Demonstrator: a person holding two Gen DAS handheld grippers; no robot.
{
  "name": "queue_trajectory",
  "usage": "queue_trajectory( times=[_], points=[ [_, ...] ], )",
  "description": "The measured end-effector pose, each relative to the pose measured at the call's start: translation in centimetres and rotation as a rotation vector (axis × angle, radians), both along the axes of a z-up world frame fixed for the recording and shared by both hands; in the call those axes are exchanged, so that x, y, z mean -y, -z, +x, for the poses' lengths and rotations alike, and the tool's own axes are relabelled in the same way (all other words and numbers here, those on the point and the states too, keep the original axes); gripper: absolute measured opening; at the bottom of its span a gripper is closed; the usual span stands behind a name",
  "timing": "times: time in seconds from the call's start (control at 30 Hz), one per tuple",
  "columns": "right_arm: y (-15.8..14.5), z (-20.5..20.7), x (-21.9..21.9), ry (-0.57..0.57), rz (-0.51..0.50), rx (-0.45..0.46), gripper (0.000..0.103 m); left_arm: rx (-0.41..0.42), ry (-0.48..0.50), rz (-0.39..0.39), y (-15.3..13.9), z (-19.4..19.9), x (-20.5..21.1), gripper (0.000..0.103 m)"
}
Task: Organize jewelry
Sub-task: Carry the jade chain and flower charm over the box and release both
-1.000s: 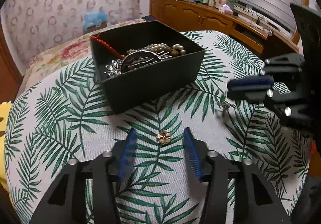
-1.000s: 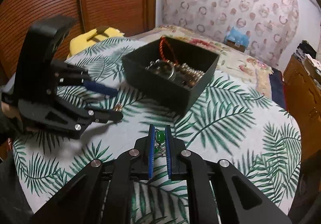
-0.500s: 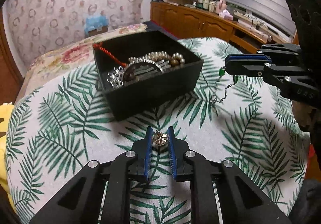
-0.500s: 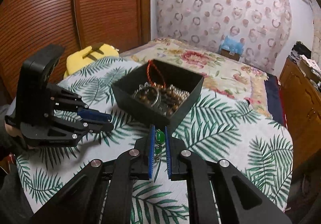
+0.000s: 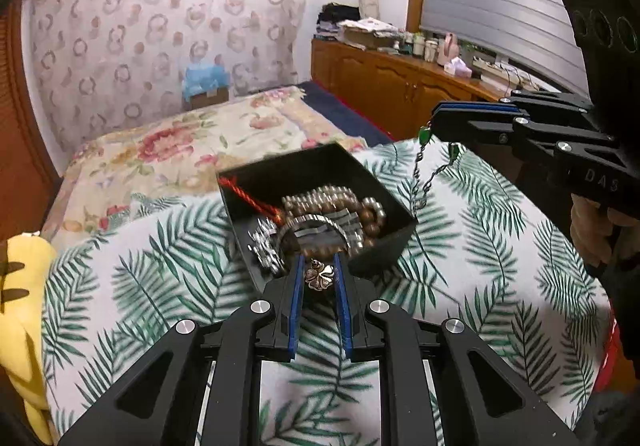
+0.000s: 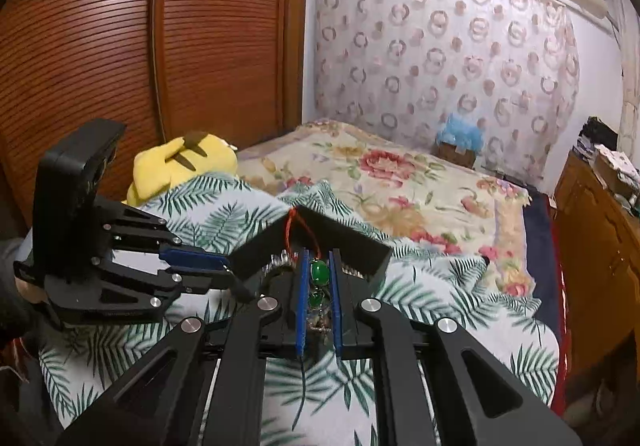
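Both grippers raised, each pinching something.
Left gripper (image 5: 318, 278) clamps a flower-shaped brooch (image 5: 319, 275); right gripper (image 6: 319, 278) is closed on a green-stone chain (image 6: 319, 273).

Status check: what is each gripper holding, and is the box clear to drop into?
Left gripper shut on flower charm. Right gripper shut on green-bead chain. Both near black box, already holding beads; nothing blocking.

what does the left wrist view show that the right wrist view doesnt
Only the left wrist view: the flower charm in the left gripper, the pearl beads inside the box, and the chain dangling from the right gripper.

Only the right wrist view: the green stones clamped between the right gripper's fingers, and the yellow plush.

Both: the black box and leaf-print cloth.
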State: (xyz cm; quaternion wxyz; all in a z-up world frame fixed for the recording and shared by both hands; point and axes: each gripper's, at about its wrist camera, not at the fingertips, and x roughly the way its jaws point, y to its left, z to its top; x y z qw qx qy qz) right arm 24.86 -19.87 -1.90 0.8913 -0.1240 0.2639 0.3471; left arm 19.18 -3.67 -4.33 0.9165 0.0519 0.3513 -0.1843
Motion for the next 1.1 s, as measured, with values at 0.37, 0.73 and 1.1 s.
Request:
queue_trajectory(
  times=[0.37, 0.73, 1.1],
  points=[
    [0.2, 2.3, -1.7, -0.013, 0.02, -0.012, 0.012, 0.026, -0.037, 0.002, -0.7, 2.5, -0.3, 0.014],
    [2.2, 4.0, -1.1, 0.022, 0.044, -0.081, 0.016, 0.018, -0.07, -0.009, -0.3, 3.2, -0.5, 0.015],
    [2.7, 1.2, 0.9, 0.106, 0.07, -0.074, 0.026, 0.044, -0.127, -0.02, -0.9, 0.9, -1.0, 0.059]
  ],
)
